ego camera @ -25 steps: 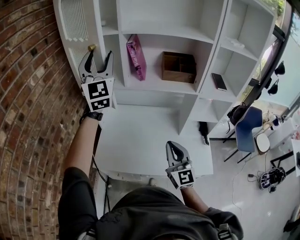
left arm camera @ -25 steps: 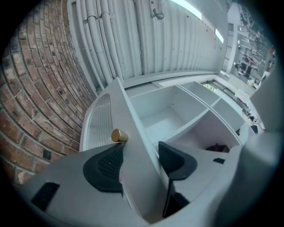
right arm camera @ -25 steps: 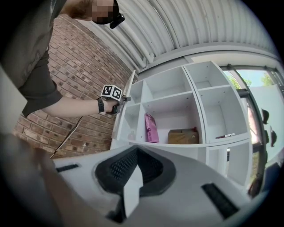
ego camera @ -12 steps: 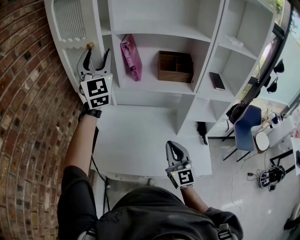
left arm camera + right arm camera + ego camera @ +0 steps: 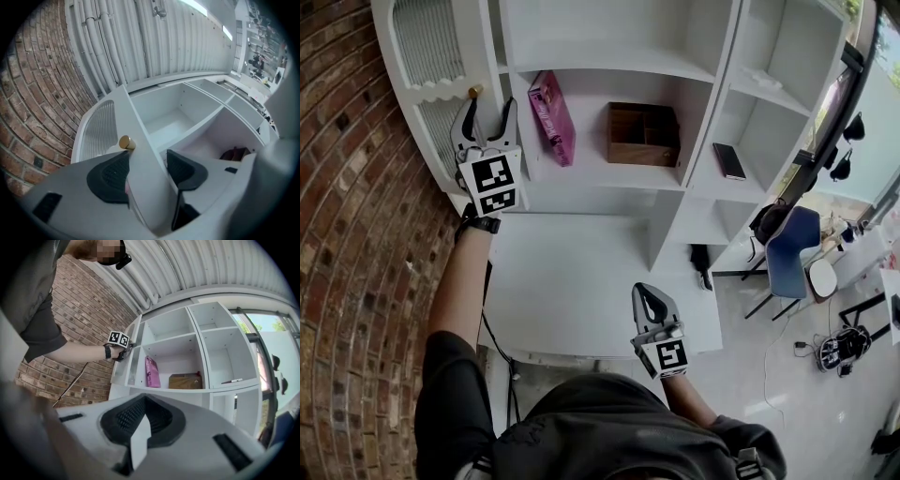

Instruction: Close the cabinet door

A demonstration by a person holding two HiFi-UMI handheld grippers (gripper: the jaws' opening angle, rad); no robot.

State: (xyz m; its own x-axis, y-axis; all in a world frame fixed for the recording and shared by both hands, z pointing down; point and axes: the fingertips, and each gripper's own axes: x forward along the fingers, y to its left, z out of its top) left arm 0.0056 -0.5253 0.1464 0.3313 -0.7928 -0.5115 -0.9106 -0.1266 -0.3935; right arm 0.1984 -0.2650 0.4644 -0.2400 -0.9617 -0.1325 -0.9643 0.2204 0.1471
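Observation:
The white cabinet door (image 5: 427, 47) with a ribbed panel stands open at the shelf unit's left end, next to the brick wall. Its brass knob (image 5: 474, 91) sits just above my left gripper (image 5: 484, 117). In the left gripper view the door's edge (image 5: 140, 140) runs between the two pads, which lie against its two faces just below the knob (image 5: 125, 142). My left gripper (image 5: 147, 171) is shut on that edge. Low in front of the person, my right gripper (image 5: 650, 302) is shut on nothing and stays away from the cabinet. In its own view the right gripper (image 5: 140, 420) faces the shelves.
The shelf beside the door holds a pink box (image 5: 551, 117) and a brown wooden box (image 5: 643, 134). A dark flat item (image 5: 729, 160) lies further right. A brick wall (image 5: 356, 234) runs close on the left. A white counter (image 5: 572, 281) juts out below, and a blue chair (image 5: 792, 244) stands at the right.
The left gripper and the door edge in it have shifted slightly left in the head view. More of the ribbed door face shows. The right gripper has stayed in place.

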